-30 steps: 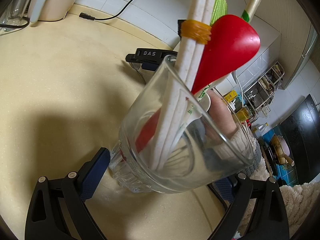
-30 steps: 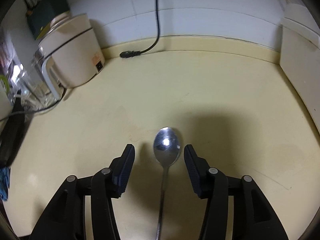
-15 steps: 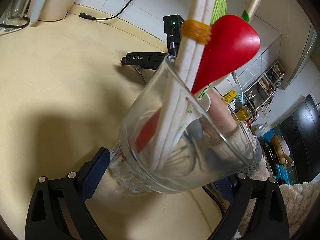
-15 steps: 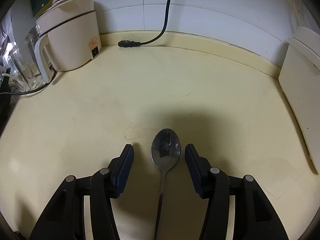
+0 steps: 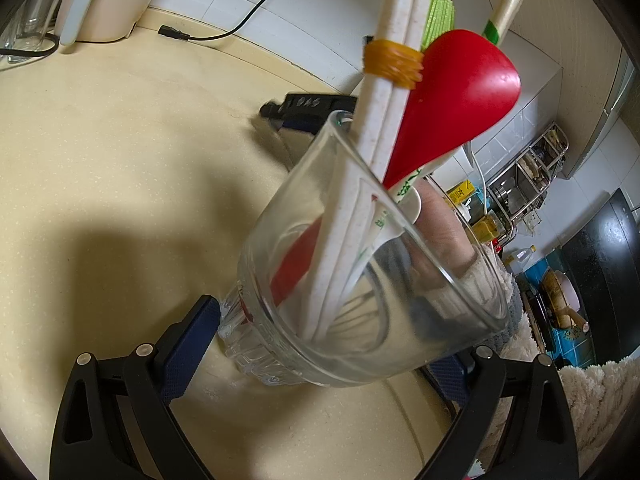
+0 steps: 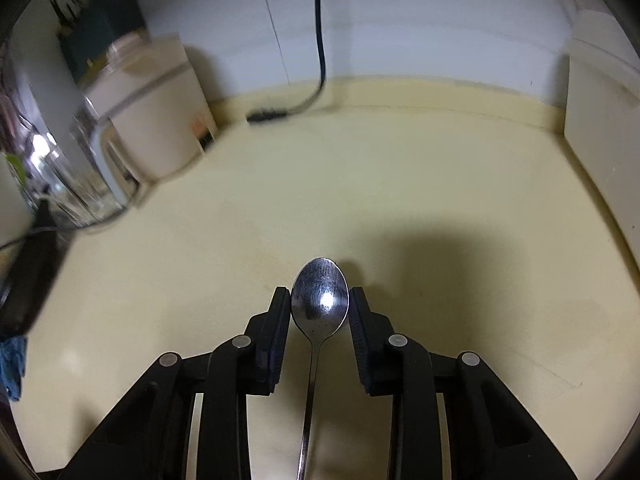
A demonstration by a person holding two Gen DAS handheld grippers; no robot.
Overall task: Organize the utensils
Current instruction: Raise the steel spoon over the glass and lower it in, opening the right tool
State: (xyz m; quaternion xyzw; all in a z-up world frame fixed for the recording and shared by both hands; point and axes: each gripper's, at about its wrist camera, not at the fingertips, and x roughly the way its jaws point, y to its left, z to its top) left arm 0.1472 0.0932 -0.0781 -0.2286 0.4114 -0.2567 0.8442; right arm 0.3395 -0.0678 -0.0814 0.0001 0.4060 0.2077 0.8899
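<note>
My right gripper [image 6: 319,308] has just been closing on the metal spoon [image 6: 319,300] (thin, slippery, stiff) on the counter [image 6: 440,200]; pads touch its bowl edges, I judge.

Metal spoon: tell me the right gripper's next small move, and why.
Probably lift it a little. The right gripper has just been closing, and its fingers now sit against both sides of the metal spoon bowl. The spoon seems to lie on the counter, while the left gripper holds the glass of utensils.
</note>
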